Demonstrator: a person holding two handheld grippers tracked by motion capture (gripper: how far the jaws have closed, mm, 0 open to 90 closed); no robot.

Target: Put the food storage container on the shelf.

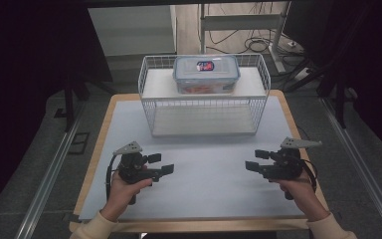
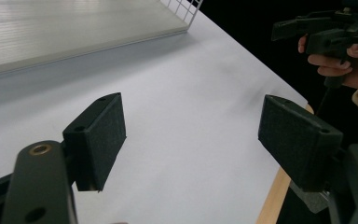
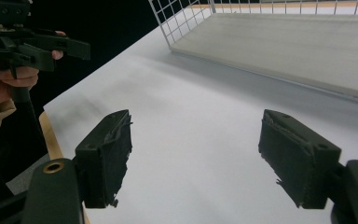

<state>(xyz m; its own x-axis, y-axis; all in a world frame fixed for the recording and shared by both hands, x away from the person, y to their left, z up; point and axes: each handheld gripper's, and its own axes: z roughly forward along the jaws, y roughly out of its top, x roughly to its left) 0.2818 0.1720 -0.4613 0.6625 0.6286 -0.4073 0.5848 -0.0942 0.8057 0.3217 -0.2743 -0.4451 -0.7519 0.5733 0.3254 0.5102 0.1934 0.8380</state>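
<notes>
White paper is covering the table [image 1: 129,107], where the left claw [image 1: 163,164] and right claw [image 1: 253,160] are hovering, both released and gripping nothing. They are facing each other, well apart. Behind them, a wire basket [image 1: 149,89] is holding a lidded box [image 1: 206,73], whose contents are too blurred to make out.

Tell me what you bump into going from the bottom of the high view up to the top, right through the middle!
Wooden table edge → white sheet → white wire basket → clear lidded plastic box up on the basket's shelf → floor with cables.
</notes>
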